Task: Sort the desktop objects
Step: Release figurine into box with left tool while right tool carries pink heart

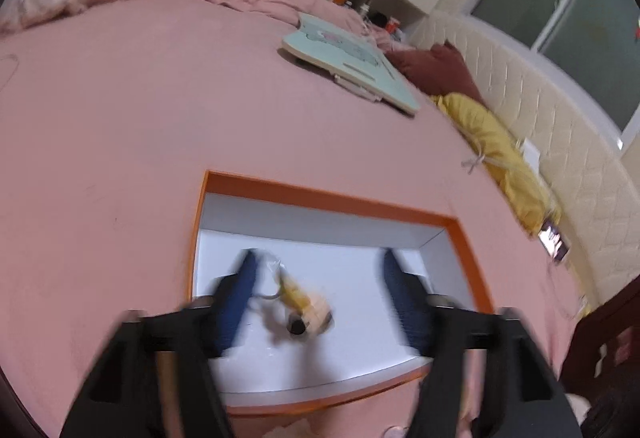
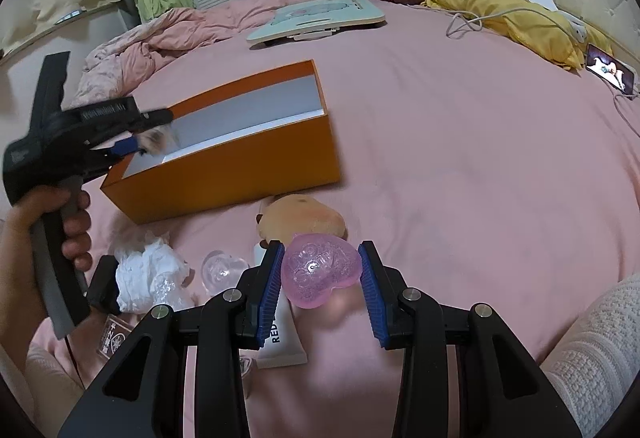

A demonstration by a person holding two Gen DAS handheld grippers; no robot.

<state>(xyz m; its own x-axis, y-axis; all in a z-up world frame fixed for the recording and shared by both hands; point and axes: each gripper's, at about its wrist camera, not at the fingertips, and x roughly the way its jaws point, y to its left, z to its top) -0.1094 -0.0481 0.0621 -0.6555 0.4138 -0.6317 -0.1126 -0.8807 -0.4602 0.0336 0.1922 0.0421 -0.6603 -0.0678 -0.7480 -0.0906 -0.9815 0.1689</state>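
An orange box [image 1: 332, 199] with a white inside lies on the pink bed; it also shows in the right wrist view [image 2: 240, 161]. My left gripper [image 1: 318, 266] hangs open over the box, and a small yellow and peach toy [image 1: 304, 304] lies blurred between and below its fingers, apart from both. In the right wrist view the left gripper [image 2: 152, 129] is at the box's near left corner. My right gripper [image 2: 320, 270] is shut on a pink glittery heart [image 2: 320, 274] held above the bed.
On the bed near the right gripper lie a tan plush [image 2: 304, 217], a white tube [image 2: 280, 342], a clear heart [image 2: 222, 270] and a white crumpled wrapper [image 2: 148, 274]. A mint lap desk [image 2: 320, 19], yellow pillow [image 2: 508, 13] and phone [image 2: 610, 71] lie farther back.
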